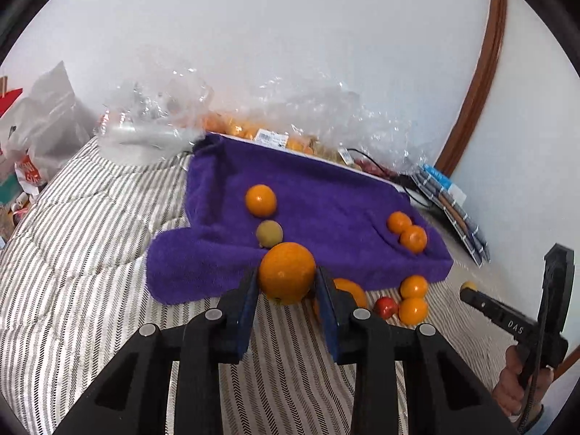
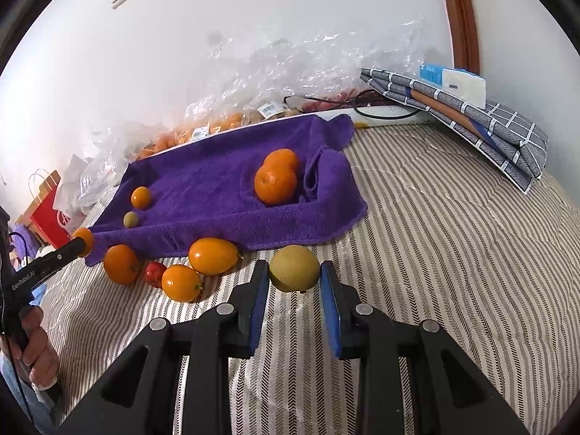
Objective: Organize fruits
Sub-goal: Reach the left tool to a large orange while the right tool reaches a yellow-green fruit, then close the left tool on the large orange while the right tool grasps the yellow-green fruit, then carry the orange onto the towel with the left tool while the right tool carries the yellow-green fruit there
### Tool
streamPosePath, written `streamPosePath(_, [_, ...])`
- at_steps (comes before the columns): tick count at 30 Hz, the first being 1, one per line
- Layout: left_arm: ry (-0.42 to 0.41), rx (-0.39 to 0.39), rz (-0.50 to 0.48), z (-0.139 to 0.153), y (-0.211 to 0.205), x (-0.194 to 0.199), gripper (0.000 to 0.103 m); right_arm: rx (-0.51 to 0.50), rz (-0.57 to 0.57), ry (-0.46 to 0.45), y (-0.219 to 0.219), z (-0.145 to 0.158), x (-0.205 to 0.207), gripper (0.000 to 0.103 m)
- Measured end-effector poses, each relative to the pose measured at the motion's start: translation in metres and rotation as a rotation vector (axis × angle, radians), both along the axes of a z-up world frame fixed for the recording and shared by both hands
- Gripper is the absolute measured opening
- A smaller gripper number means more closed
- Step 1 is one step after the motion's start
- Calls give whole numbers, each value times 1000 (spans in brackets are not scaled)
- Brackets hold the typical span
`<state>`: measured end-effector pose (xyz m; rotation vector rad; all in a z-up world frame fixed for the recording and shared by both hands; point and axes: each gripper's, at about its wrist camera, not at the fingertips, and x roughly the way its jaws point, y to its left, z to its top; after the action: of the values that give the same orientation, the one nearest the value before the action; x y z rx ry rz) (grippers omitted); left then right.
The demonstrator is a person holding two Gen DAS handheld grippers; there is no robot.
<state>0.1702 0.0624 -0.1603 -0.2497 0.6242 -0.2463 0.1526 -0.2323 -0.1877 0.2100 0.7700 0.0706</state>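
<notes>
1. Holding an orange (image 1: 287,272) in your left gripper (image 1: 286,290), you have the fingers closed onto its sides near the front edge of the purple towel (image 1: 326,195). The pads (image 1: 250,308) catch only the lower flanks of a round fruit, so a loose squeeze or a quick swing may let it slip out and roll across the striped bed cover (image 1: 72,253).
2. Your right gripper (image 2: 294,286) has a yellow-green fruit (image 2: 294,267) between its fingers just in front of the towel's front edge. The left pad looks touching, but a small gap seems to show on the right, so I cannot tell whether it is gripped or only bracketed. Lifting before it is pinched would probably drop it.
3. Loose oranges (image 2: 213,255) and a small red fruit (image 2: 155,274) lie close together on the bed cover by the towel's front edge, between your two grippers. Either gripper passing low could knock them rolling.
4. On the towel, one orange (image 1: 260,200) and a small greenish fruit (image 1: 269,233) sit near the left front edge and two oranges (image 2: 275,185) near the right corner. The soft, folded cloth could let a newly placed fruit roll into them or off the edge.
</notes>
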Motion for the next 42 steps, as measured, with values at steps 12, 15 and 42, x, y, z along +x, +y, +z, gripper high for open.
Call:
streamPosePath(12, [-36, 24, 57, 32, 5, -11, 30, -17, 31, -54, 18, 32, 12, 29])
streamPosePath(15, [-37, -10, 48, 47, 8, -8, 31, -12, 47, -84, 26, 46, 24, 29])
streamPosePath(42, [-58, -31, 143, 37, 5, 83, 31, 27, 10, -114, 28, 36, 116, 29])
